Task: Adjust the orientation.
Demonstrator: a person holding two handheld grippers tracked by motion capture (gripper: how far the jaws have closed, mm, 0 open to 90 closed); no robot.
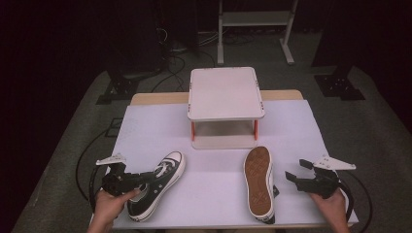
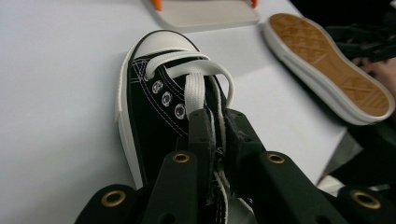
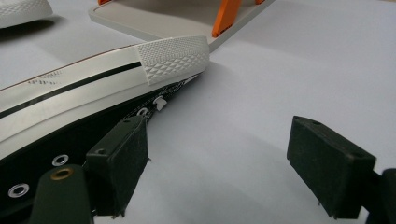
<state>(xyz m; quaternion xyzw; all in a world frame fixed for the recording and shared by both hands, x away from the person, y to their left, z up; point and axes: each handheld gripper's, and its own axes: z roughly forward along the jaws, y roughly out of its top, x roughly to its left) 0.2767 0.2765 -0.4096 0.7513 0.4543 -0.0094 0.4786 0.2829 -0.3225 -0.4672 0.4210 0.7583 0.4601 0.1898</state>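
Note:
Two black canvas sneakers with white soles lie on the white table. The left sneaker (image 1: 158,187) (image 2: 161,100) stands upright, toe pointing away. My left gripper (image 1: 145,178) (image 2: 215,135) is shut on its tongue and white lace just behind the eyelets. The right sneaker (image 1: 259,182) (image 3: 93,88) lies turned over, its brown sole (image 2: 334,65) facing up. To its right my right gripper (image 1: 297,171) (image 3: 217,163) stands open above bare table, its left fingertip (image 3: 123,154) right beside the shoe's canvas side.
A small white stand with orange legs (image 1: 226,94) (image 3: 224,14) occupies the table's far middle, just beyond both toes. The table's front edge (image 1: 214,226) runs near the heels. Cables and dark equipment stands lie on the floor around the table.

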